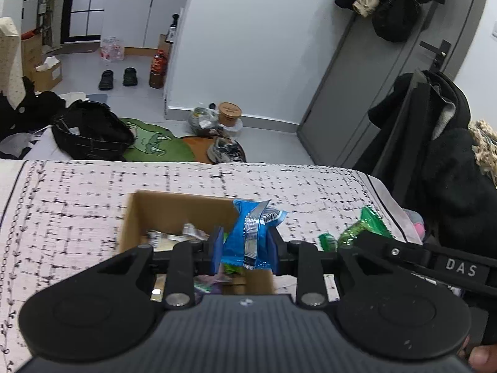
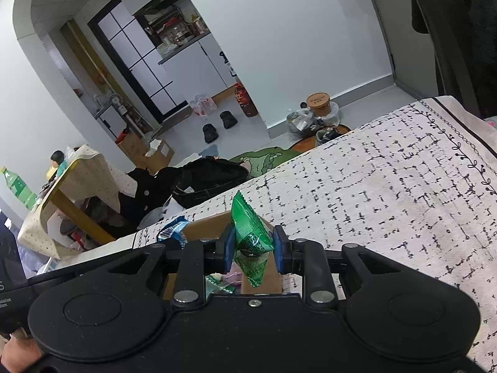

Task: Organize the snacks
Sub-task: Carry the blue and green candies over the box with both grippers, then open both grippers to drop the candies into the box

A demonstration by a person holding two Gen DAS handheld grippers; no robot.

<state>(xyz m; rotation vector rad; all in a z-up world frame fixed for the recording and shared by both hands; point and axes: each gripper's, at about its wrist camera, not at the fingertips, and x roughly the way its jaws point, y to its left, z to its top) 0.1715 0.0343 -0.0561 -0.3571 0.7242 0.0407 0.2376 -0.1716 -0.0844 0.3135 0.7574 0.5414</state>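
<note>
A brown cardboard box (image 1: 174,211) stands open on the patterned cloth, with several snack wrappers lying inside. My left gripper (image 1: 245,247) is shut on a blue snack packet (image 1: 248,233), held upright above the box's right part. My right gripper (image 2: 253,248) is shut on a green snack packet (image 2: 248,233), held over the box (image 2: 208,227). In the left wrist view the green packet (image 1: 357,230) and the right gripper's black body show at the right. In the right wrist view the blue packet (image 2: 172,230) peeks out at the left.
The table wears a white cloth with black dashes (image 1: 77,217); its far edge drops to a cluttered floor with a black bag (image 1: 90,130), shoes and jars. A black coat on a chair (image 1: 441,143) stands at the right. A hand (image 1: 483,357) grips the right handle.
</note>
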